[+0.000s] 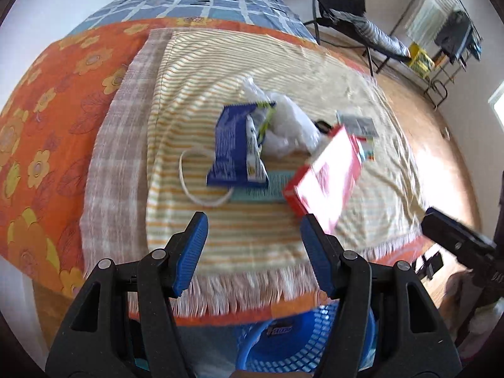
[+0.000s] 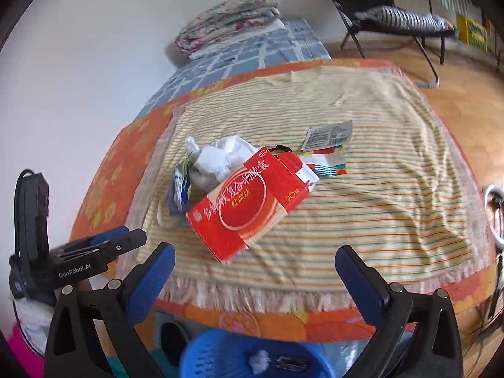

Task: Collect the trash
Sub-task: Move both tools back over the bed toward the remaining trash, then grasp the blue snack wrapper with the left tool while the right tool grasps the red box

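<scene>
A pile of trash lies on the striped cloth over the bed: a red carton, crumpled white tissue, a blue snack wrapper, a white cord loop and small printed packets. A blue plastic basket sits on the floor below the bed's near edge, with a white wad and a dark wrapper inside. My left gripper hangs open and empty above the cloth's fringe. My right gripper stands wide open and empty, short of the red carton.
An orange flowered blanket lies beside the cloth, with a blue checked sheet and folded quilts beyond. A black folding chair stands on the wooden floor at the right. The other gripper's body shows at left in the right wrist view.
</scene>
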